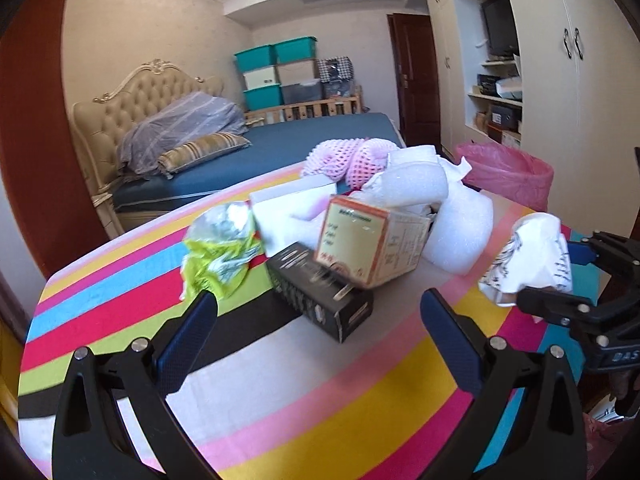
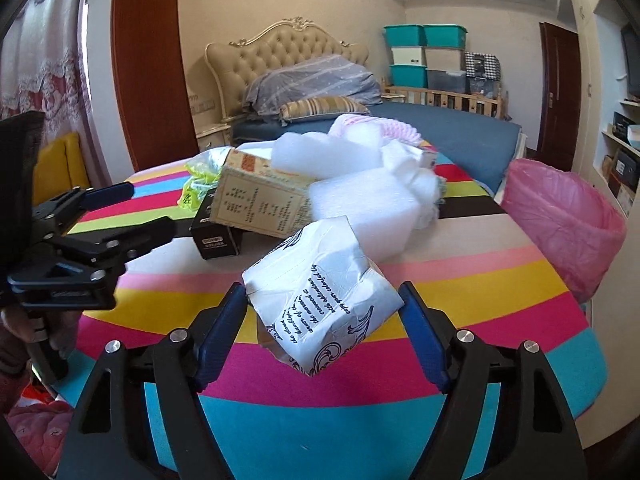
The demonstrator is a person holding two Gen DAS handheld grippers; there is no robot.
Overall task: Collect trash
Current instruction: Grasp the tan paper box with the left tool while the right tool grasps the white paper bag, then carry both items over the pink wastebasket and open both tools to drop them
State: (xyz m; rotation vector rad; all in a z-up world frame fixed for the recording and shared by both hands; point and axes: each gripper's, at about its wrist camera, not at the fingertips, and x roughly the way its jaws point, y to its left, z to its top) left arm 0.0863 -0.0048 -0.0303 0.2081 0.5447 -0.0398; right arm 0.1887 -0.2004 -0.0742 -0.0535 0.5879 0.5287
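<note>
A heap of trash lies on the striped table (image 1: 320, 380): a black box (image 1: 320, 300), a tan printed box (image 1: 372, 240), a crumpled yellow-green wrapper (image 1: 216, 252), white foam pieces (image 1: 456, 224) and pink foam netting (image 1: 344, 158). My left gripper (image 1: 320, 320) is open, its tips on either side of the black box. My right gripper (image 2: 322, 304) is closed on a crumpled white printed paper pack (image 2: 320, 300), held just above the table; it also shows in the left wrist view (image 1: 528, 256). A bin with a pink bag (image 2: 560, 216) stands past the table's right edge.
A bed with a blue sheet (image 1: 288, 140) lies behind the table. Teal storage boxes (image 1: 276, 72) are stacked at the far wall. Wardrobe and shelves (image 1: 500, 80) stand on the right. A curtain (image 2: 40, 60) hangs at the left.
</note>
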